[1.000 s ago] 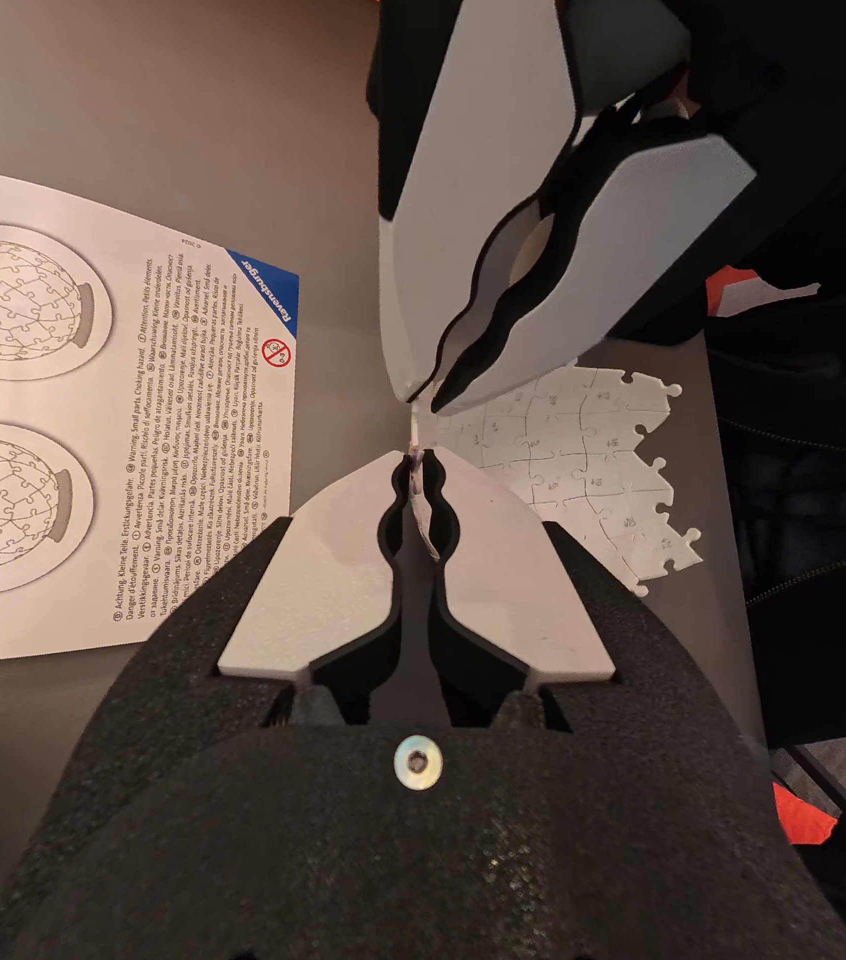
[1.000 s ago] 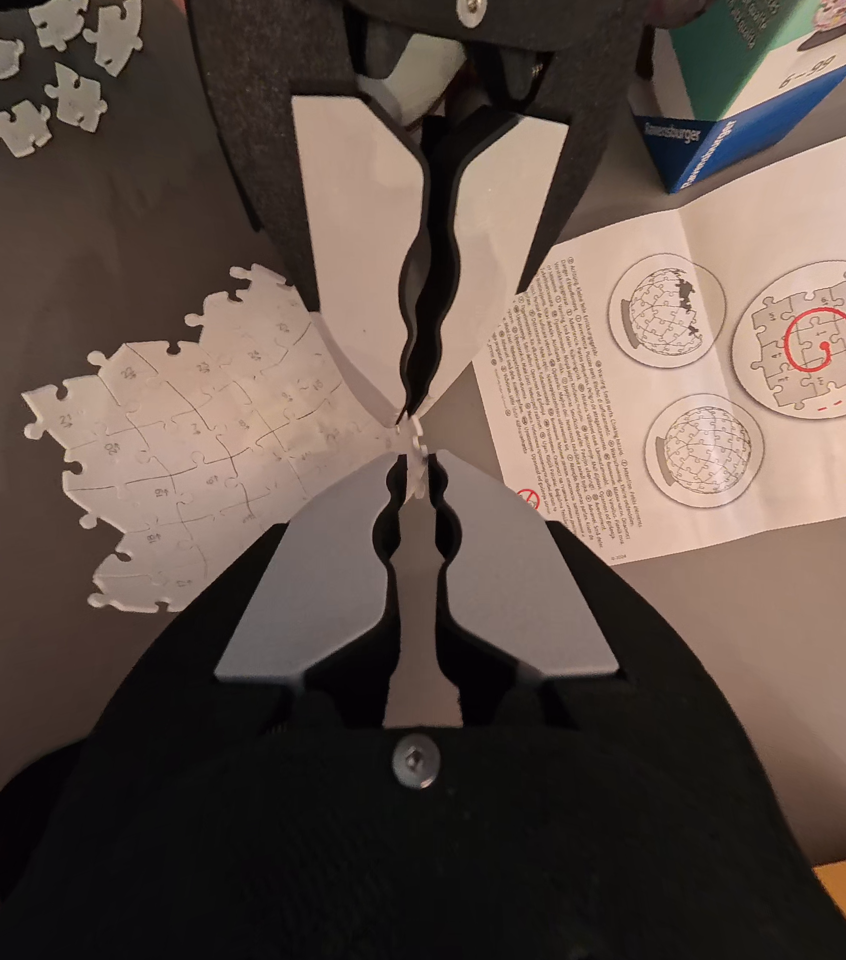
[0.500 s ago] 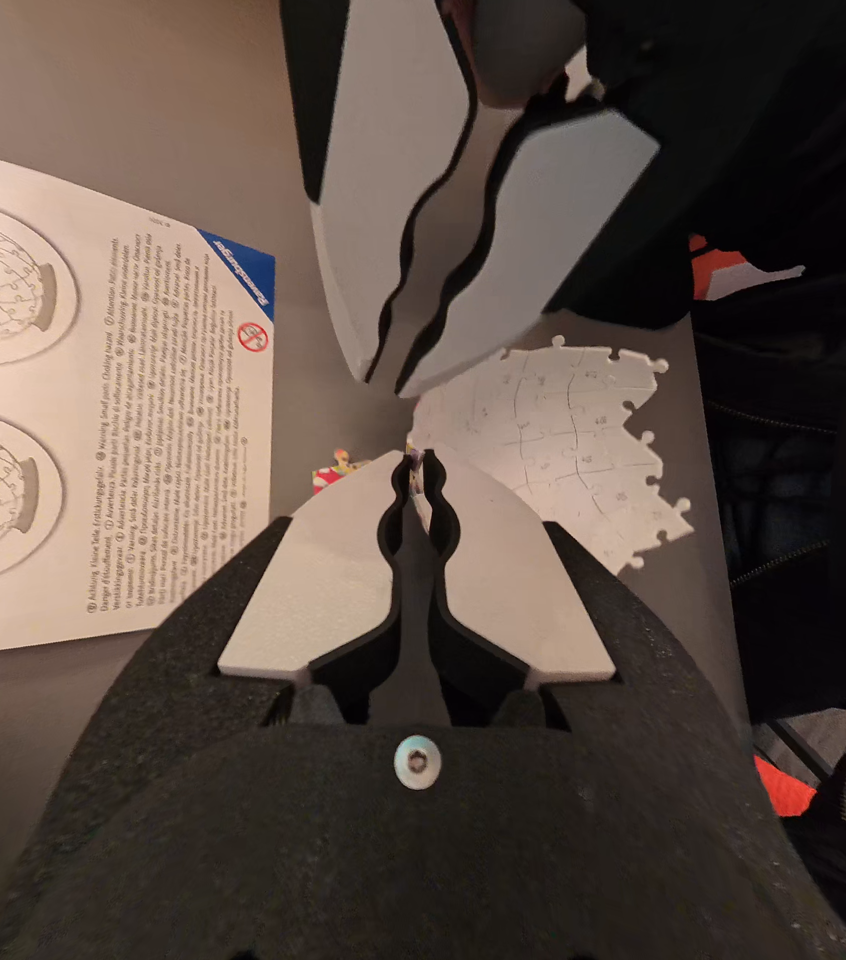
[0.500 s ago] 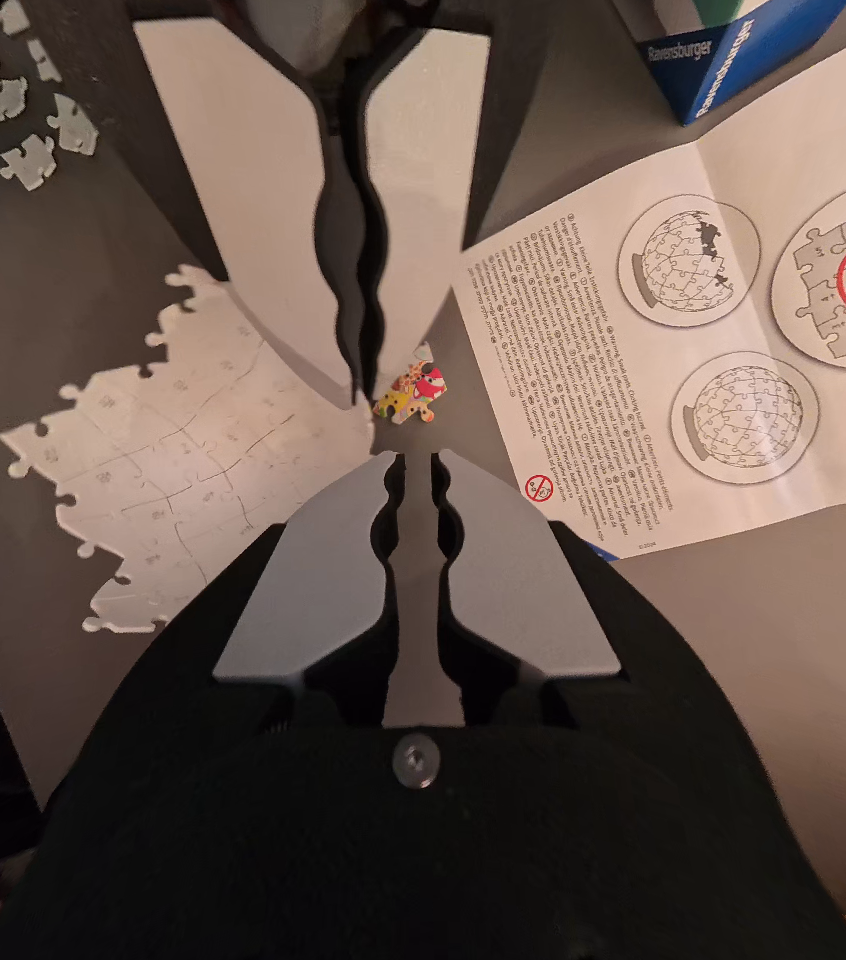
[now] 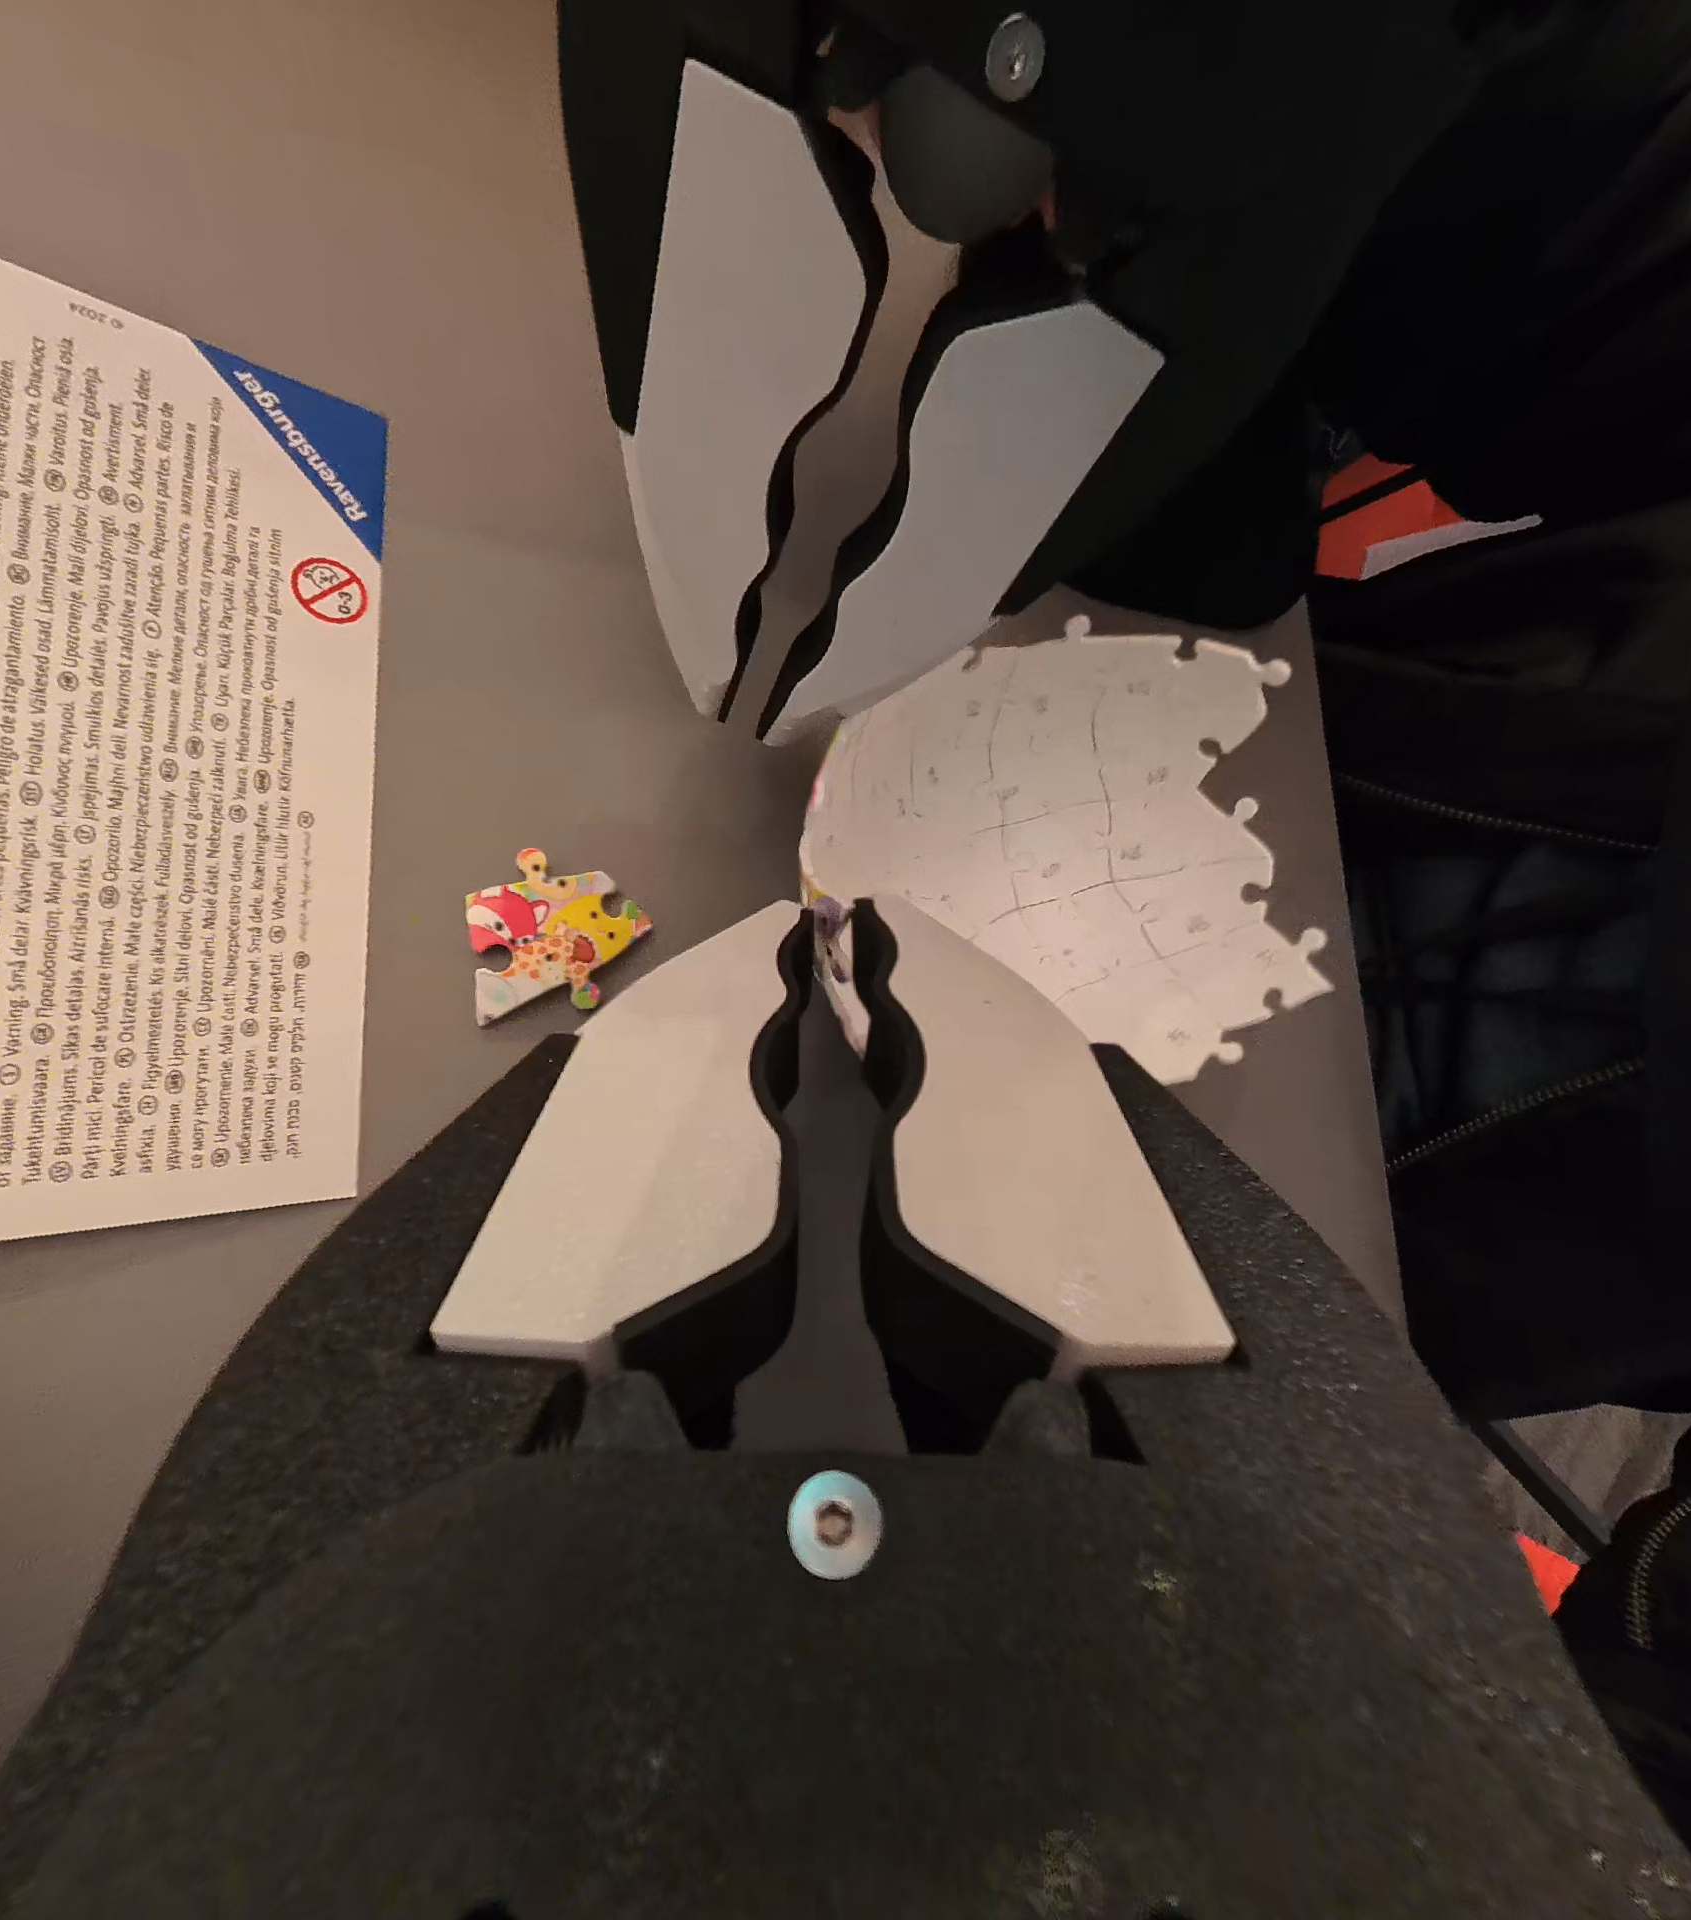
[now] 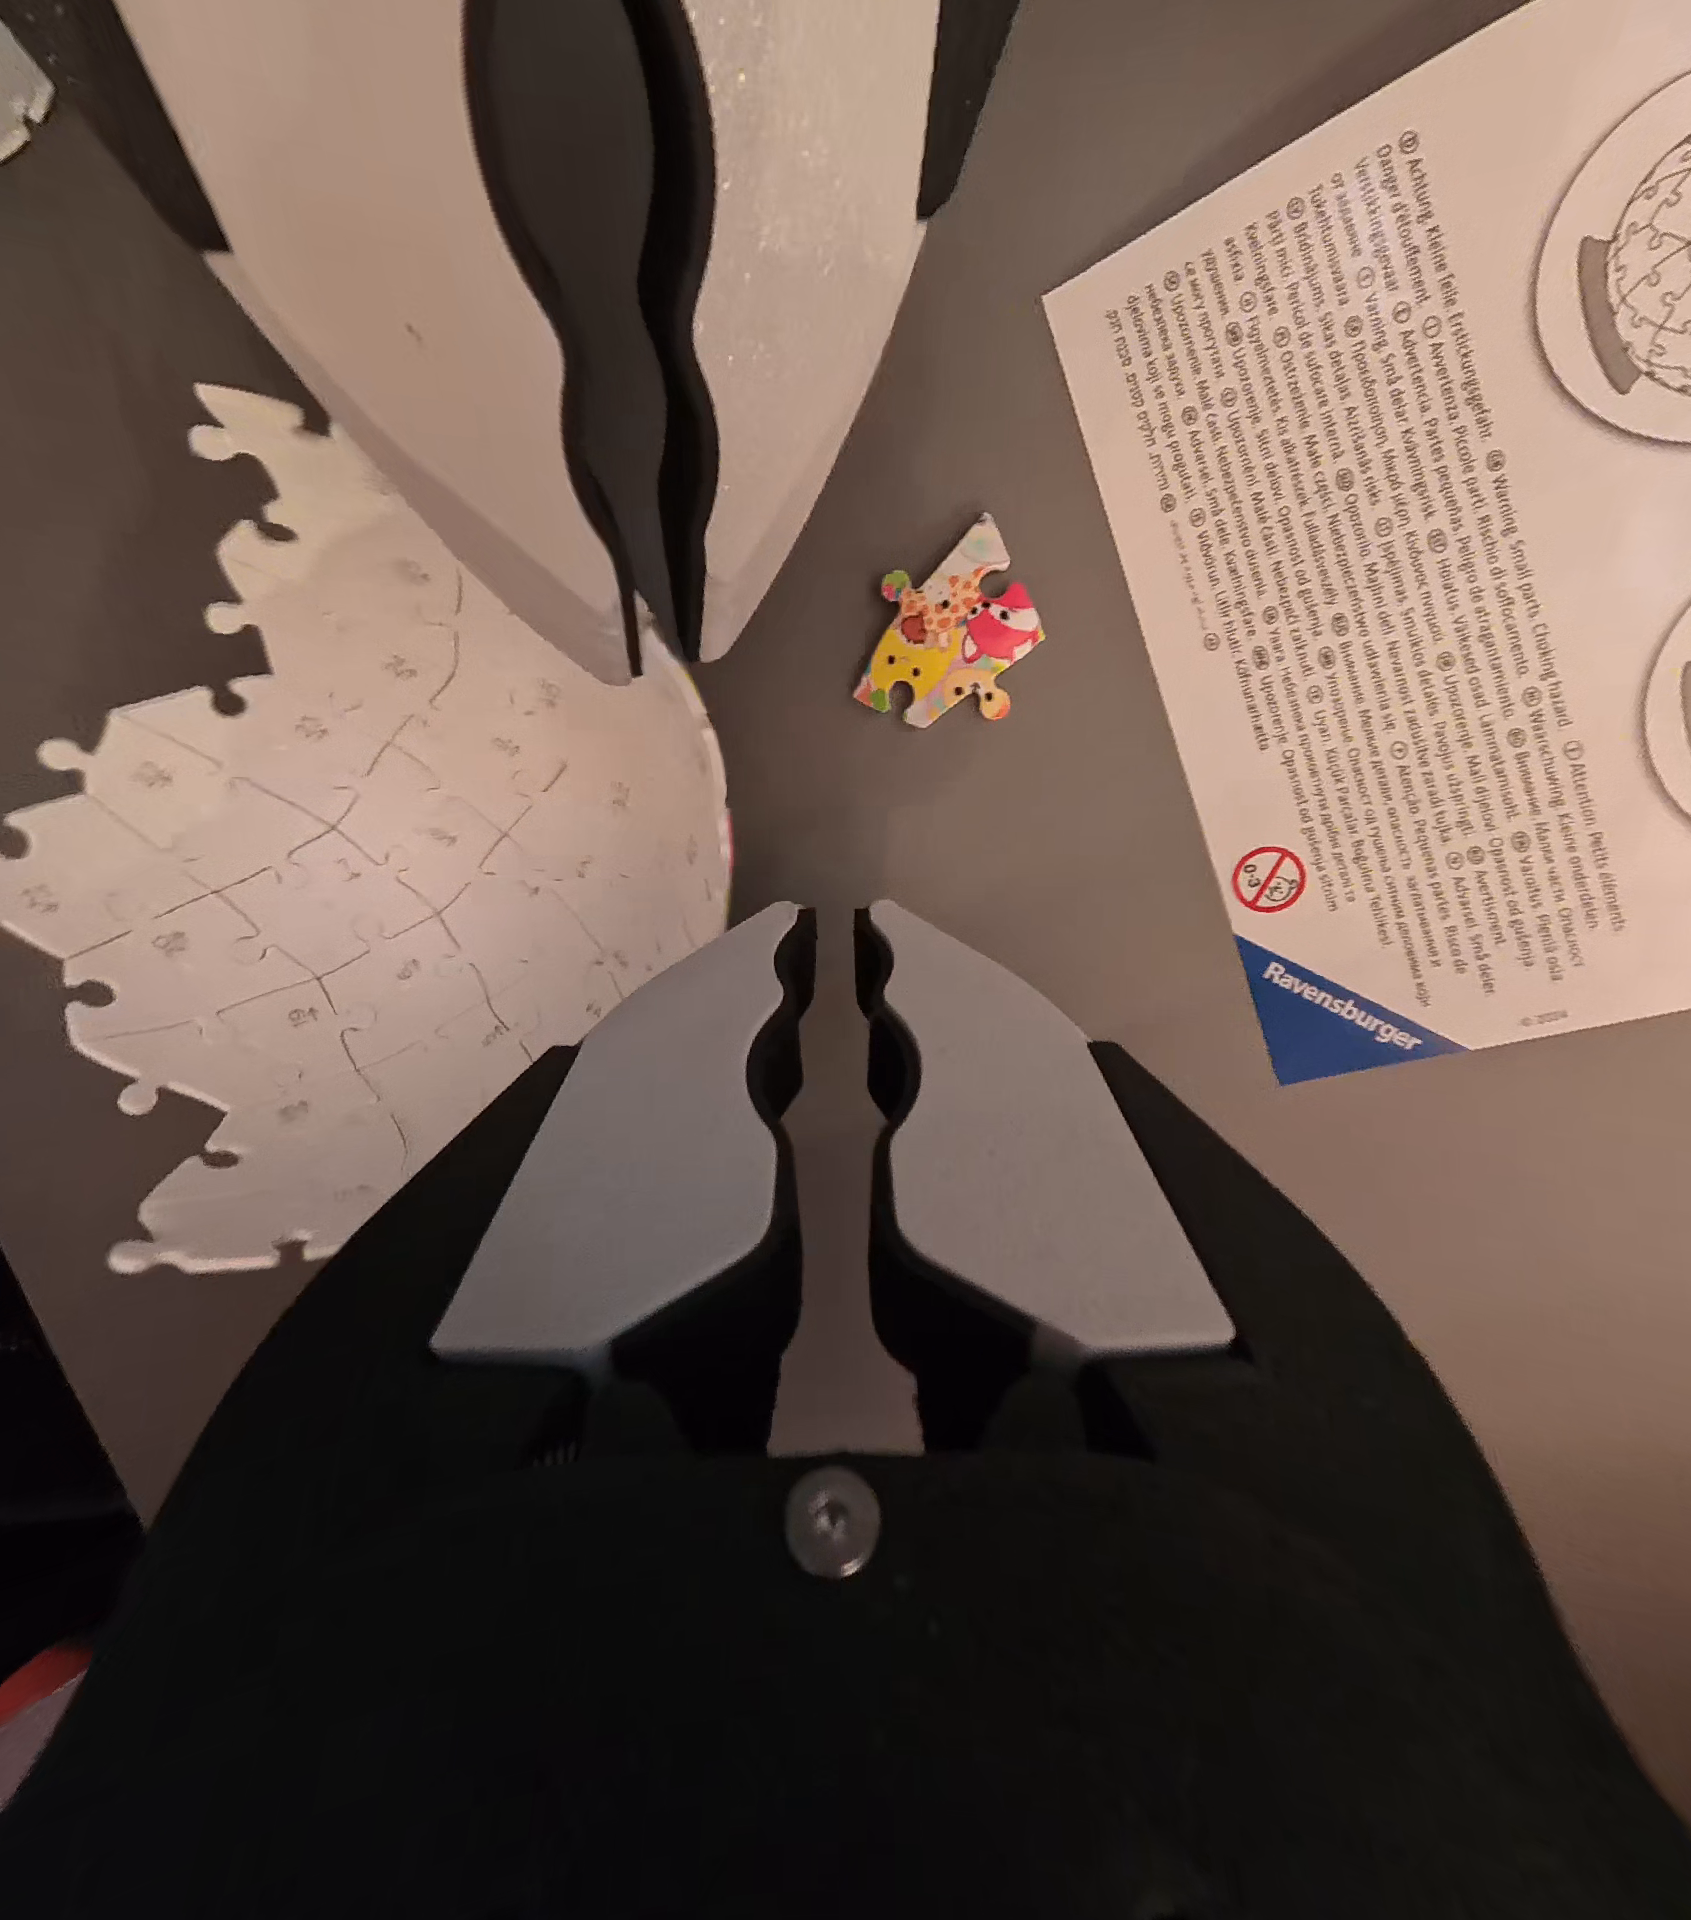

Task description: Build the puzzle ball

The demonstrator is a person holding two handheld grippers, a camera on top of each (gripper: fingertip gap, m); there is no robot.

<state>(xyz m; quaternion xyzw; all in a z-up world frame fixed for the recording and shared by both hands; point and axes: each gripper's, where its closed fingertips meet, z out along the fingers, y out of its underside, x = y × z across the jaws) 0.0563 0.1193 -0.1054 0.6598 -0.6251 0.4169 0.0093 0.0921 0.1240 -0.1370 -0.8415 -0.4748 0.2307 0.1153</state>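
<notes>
Between the left gripper's (image 5: 828, 914) pinched tips sits the curved puzzle shell's (image 5: 1059, 831) edge; the right gripper (image 6: 828, 914), slightly parted, holds nothing, a loose colourful piece (image 6: 950, 629) ahead.

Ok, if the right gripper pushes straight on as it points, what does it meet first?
The right gripper would probably meet bare table, between the puzzle shell and the colourful loose piece; depth is unclear.

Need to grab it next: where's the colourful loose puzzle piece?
The colourful piece lies picture-side up on the grey table, between the instruction sheet and the curved assembled section.
</notes>
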